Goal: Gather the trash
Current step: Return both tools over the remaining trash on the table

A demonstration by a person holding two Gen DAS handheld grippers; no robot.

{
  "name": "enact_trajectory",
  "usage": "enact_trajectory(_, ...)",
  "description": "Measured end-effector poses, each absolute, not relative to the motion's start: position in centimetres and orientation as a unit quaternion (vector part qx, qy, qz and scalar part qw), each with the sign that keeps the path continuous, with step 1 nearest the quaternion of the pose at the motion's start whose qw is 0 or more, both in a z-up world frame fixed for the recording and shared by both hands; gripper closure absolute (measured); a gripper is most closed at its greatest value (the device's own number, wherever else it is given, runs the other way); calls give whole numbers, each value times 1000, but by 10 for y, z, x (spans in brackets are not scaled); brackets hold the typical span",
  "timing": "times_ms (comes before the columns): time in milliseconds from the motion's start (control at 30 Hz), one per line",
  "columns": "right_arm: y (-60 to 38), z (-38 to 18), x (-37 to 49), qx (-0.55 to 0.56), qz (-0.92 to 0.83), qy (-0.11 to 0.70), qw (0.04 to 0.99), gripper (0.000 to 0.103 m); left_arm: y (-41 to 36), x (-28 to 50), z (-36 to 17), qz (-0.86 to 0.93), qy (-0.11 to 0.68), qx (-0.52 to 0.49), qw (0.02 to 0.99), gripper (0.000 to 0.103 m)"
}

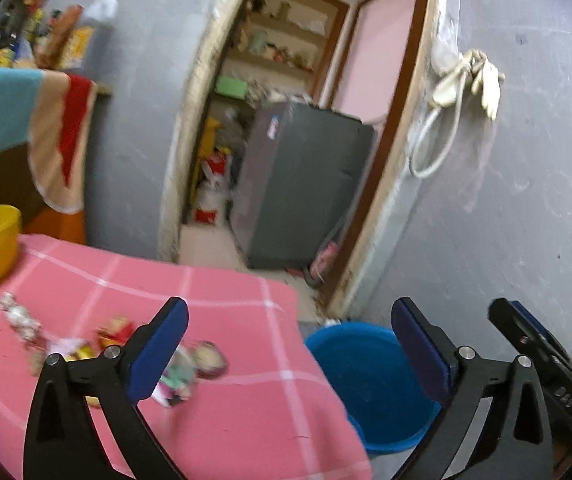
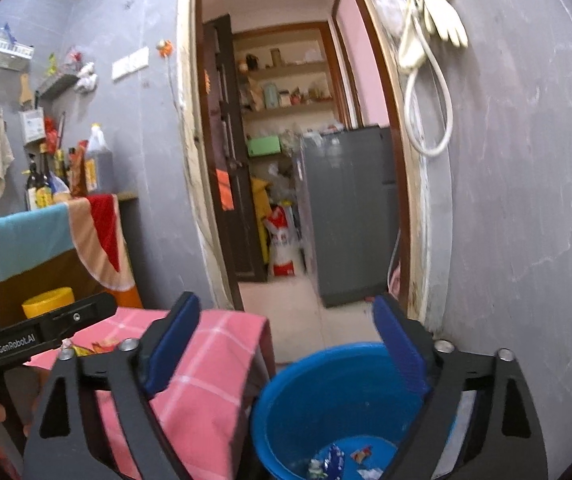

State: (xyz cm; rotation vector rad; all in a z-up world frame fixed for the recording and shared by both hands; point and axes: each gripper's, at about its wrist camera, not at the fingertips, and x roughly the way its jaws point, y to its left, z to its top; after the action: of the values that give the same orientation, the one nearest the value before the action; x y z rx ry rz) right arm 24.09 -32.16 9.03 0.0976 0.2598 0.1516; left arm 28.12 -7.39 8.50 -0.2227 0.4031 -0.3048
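Your left gripper [image 1: 289,344] wide open and empty above the pink checked tablecloth [image 1: 222,420], blurred wrappers [image 1: 182,376] near its left finger, your right gripper [image 2: 286,344] wide open, empty, over the blue bucket [image 2: 286,400] holding a few wrappers.

1. Blue bucket [image 2: 317,408] stands upright on the floor, just beside the corner of the pink-cloth table [image 1: 226,420].
2. Small crumpled wrappers [image 2: 333,460] lie in the bucket's bottom, one blue, one reddish, one pale.
3. More wrappers [image 1: 190,368] are scattered on the pink checked cloth, blurred: a silvery twist, red-yellow pieces, a pale green-pink one.
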Motion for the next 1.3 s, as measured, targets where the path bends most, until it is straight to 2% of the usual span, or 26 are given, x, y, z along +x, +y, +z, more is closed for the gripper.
enact_trajectory(67, -311, 96, 235, 45, 79, 113, 989, 0, -63, 273, 90, -137, 185, -108, 967, 2)
enact_trajectory(700, -216, 106, 195, 25, 150, 16, 988, 0, 31, 196, 97, -41, 103, -66, 992, 2)
enact_trajectory(1300, -175, 72, 206, -27, 176, 60, 982, 0, 70, 184, 54, -6, 137, -37, 990, 2)
